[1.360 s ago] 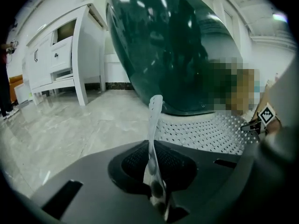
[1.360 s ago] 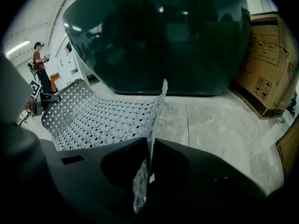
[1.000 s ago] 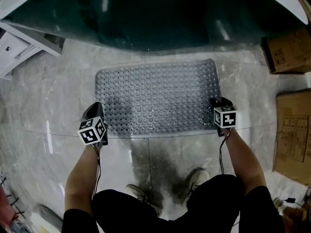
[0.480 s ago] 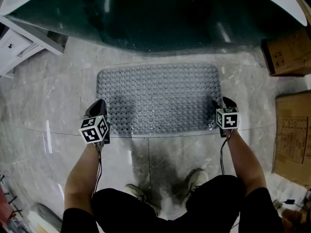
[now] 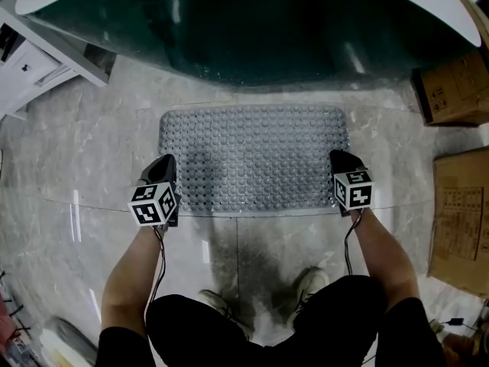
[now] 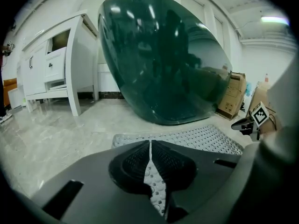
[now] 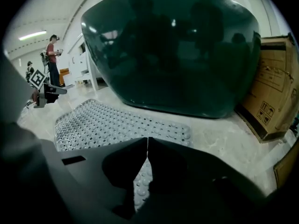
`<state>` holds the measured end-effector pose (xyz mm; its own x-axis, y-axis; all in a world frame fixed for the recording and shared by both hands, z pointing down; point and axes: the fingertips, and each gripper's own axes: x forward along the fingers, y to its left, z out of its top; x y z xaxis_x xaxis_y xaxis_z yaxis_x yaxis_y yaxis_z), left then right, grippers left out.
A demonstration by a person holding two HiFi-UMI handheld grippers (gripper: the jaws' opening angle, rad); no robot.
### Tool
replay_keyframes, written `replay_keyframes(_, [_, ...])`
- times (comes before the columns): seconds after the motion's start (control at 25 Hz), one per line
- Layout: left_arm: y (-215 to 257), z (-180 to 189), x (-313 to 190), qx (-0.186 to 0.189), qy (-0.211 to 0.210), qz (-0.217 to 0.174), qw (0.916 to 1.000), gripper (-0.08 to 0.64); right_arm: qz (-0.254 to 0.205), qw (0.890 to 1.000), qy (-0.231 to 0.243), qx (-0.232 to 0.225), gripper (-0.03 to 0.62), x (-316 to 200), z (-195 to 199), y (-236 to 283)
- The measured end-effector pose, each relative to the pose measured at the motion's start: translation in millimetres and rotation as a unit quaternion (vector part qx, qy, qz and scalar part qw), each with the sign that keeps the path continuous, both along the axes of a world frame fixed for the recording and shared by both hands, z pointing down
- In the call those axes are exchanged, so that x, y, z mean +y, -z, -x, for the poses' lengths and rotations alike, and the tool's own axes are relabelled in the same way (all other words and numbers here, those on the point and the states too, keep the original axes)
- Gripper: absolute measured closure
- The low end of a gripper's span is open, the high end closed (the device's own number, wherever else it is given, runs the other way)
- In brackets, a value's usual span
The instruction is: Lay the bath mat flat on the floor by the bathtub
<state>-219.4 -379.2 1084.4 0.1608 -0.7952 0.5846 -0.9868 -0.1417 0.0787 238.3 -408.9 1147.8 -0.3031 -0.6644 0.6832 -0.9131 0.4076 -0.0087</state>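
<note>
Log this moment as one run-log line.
bath mat flat on floor beside bathtub | left gripper shut, empty, at near-left corner | right gripper shut, empty, at near-right corner

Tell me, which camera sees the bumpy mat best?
The head view. It looks down on the bath mat, flat by the bathtub, nearly all of it. The left gripper view shows only a thin slanted strip; the right gripper view shows more, but low, its near part hidden.

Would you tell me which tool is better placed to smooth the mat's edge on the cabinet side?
Left. The left tool sits shut at the mat's near corner on the cabinet side; the right tool is at the opposite end, by the boxes.
</note>
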Motion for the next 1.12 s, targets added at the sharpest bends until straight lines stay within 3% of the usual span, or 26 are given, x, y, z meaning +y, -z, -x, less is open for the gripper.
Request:
replay_keyframes(0.32, [30.3, -49.2, 0.0, -0.003, -0.092, -0.030, 0.9953, 0.545, -0.037, 0.995, 0.087, -0.040, 0.575, -1.6, 72.4, 47.2])
replay_keyframes(0.76, [96.3, -99.7, 7.7, 0.015, -0.183, -0.091, 0.9788, 0.545, -0.069, 0.985, 0.143, -0.065, 0.575, -3.4, 115.7, 111.3])
replay_keyframes(0.88, [118.0, -105.5, 13.6, 0.022, -0.191, -0.103, 0.9759, 0.545, -0.077, 0.983, 0.147, -0.072, 0.575, -1.0, 125.1, 132.9])
replay_keyframes(1.12, [169.6, -105.7, 28.0, 0.042, -0.174, -0.081, 0.9806, 0.545, -0.063, 0.984, 0.136, -0.094, 0.575, 12.7, 132.8, 193.3])
